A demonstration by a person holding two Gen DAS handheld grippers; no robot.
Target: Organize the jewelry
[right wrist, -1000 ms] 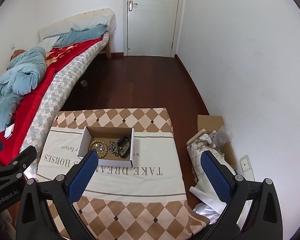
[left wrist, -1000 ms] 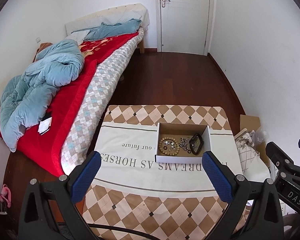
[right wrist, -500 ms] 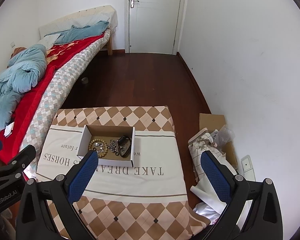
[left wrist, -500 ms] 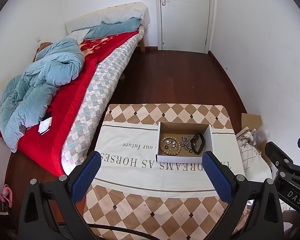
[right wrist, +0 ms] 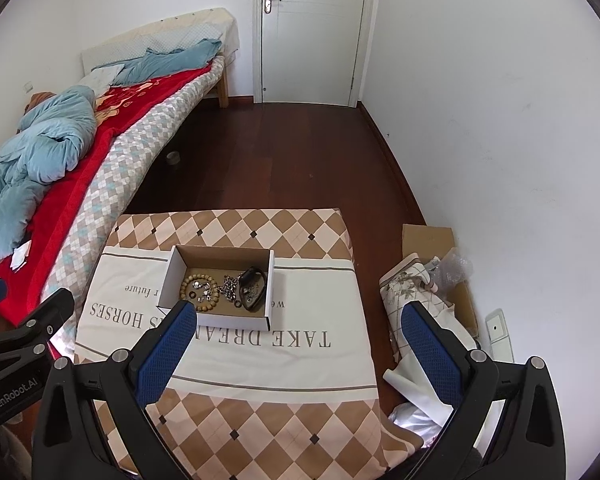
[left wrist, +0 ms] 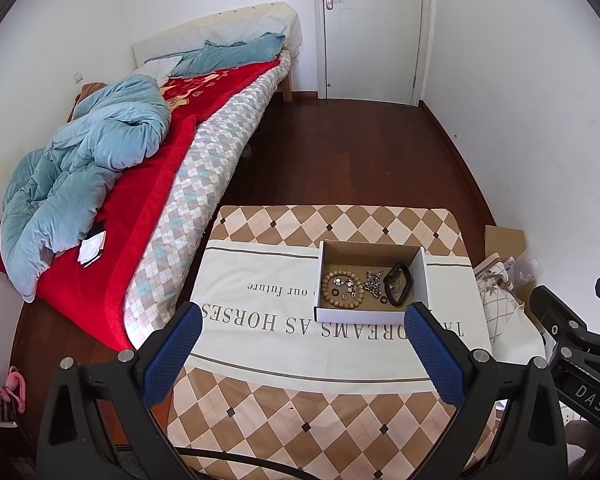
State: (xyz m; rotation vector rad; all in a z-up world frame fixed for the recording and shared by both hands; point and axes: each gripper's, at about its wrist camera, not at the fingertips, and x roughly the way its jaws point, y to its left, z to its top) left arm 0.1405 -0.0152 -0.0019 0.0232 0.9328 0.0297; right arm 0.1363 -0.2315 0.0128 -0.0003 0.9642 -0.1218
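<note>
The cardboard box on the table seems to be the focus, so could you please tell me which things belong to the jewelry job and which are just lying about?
Part of the job:
cardboard box
wooden bead bracelet
silver chain
black bracelet
left gripper, open
right gripper, open

Just lying about:
bed
blue quilt
flattened cardboard
floral cloth
door

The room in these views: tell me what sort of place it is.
Most likely a home bedroom. A bed with a rumpled blue duvet runs along one wall, a closed white door stands at the far end, and a cardboard box of jewelry sits on a cloth-covered table.
</note>
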